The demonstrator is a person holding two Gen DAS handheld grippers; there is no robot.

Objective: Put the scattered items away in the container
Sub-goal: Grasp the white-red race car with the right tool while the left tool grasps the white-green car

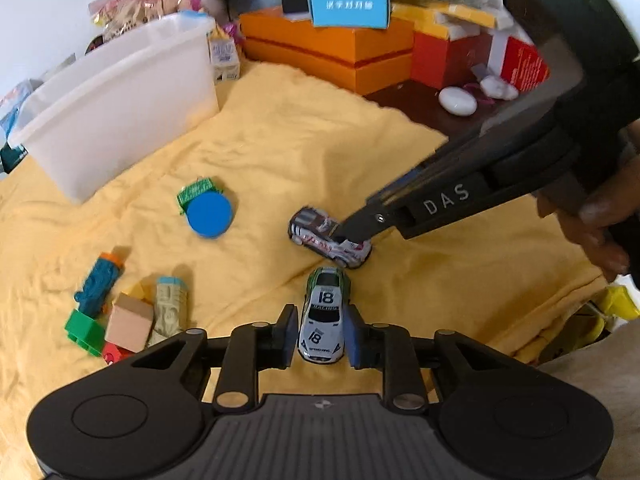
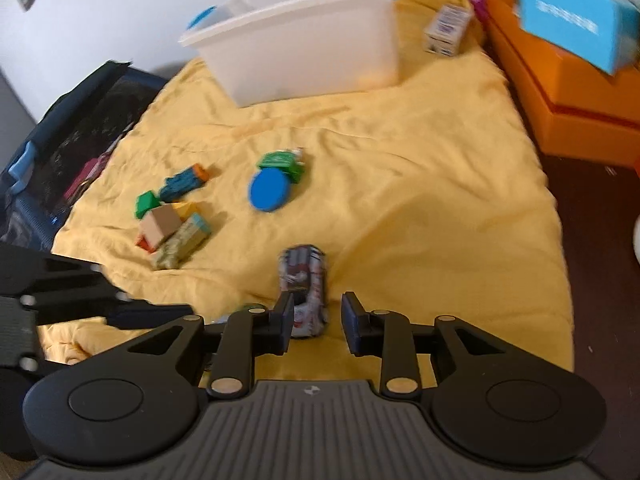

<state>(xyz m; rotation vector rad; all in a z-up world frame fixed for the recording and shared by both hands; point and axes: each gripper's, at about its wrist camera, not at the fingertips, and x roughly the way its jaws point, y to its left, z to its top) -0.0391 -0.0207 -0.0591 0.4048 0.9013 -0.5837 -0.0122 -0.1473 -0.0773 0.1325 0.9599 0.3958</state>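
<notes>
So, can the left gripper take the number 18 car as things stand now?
Probably yes: the left gripper is open, with the number 18 car already between its fingers and nothing blocking them.

Yellow cloth (image 1: 304, 136) spread over surface, wrinkled. On it: white plastic bin (image 1: 120, 100) at far side; blue disc (image 1: 209, 214) overlapping green block (image 1: 196, 192); two toy cars near middle, grey-red car (image 1: 320, 236) and white-green number 18 car (image 1: 325, 316); cluster of small blocks (image 1: 128, 316); small carton (image 1: 225, 58) beside bin. Orange boxes (image 1: 332, 48) at cloth's far edge.
</notes>
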